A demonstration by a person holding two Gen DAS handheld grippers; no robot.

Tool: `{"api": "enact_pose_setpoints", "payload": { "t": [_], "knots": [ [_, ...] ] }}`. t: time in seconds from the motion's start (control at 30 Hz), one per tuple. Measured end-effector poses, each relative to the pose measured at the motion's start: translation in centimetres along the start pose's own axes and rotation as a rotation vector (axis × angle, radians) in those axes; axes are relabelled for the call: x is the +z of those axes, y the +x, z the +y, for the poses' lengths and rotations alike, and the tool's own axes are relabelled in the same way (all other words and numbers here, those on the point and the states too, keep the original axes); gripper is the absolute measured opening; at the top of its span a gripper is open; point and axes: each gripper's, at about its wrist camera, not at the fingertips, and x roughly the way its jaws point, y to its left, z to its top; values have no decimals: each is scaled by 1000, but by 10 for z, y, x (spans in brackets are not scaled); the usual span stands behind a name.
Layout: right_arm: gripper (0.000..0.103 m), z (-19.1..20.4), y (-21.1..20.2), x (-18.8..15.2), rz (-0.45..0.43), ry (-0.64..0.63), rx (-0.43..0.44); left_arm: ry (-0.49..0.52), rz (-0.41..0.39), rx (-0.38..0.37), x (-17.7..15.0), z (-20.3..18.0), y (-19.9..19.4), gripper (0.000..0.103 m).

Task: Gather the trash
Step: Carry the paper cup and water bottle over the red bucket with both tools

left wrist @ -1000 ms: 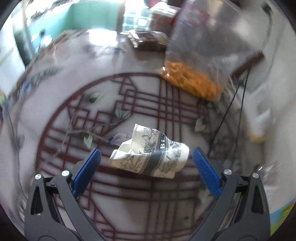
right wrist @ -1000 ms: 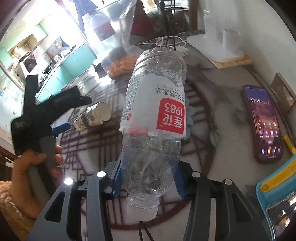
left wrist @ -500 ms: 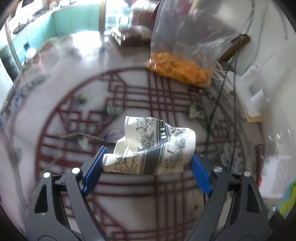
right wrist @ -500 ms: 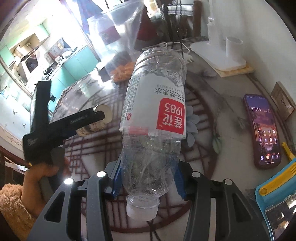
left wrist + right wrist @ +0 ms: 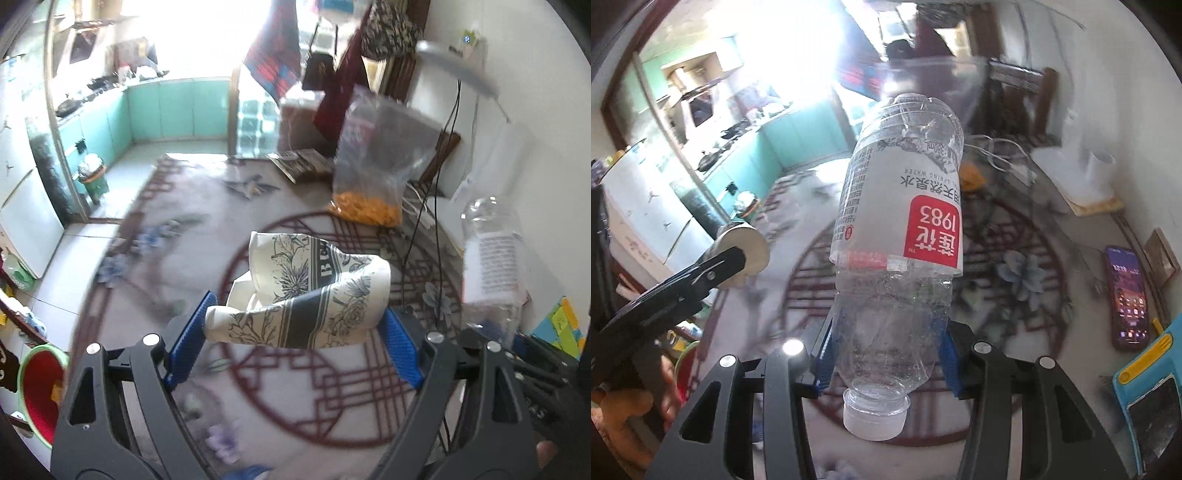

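Note:
A crushed paper cup (image 5: 306, 295) with a dark floral print hangs above the table, and my left gripper (image 5: 295, 339) is shut on it, a blue pad at each end. In the right wrist view an empty clear water bottle (image 5: 897, 236) with a red and white label stands cap-down, my right gripper (image 5: 886, 350) shut on its lower body. That same bottle (image 5: 491, 258) shows at the right of the left wrist view. The paper cup (image 5: 742, 254) and the left gripper's arm also appear at the left of the right wrist view.
The glass table (image 5: 184, 258) carries a red lattice pattern. On it lie a clear bag of orange snacks (image 5: 373, 177), cables (image 5: 424, 229), a phone (image 5: 1128, 295), a blue pouch (image 5: 1148, 398) and a white stand (image 5: 1082, 177). A red bucket (image 5: 40, 391) stands on the floor at the left.
The left gripper closed on the paper cup and lifted it off the table. Both grippers rose with their loads, so more of the room shows behind them.

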Motion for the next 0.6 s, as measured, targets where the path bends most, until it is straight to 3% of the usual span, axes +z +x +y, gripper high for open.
{"api": "enact_pose_setpoints", "payload": {
  "t": [0.6],
  "knots": [
    [45,167,-1,-23,-37,-152,77,-124,-70,74,-28,151,-107,83]
  ]
}}
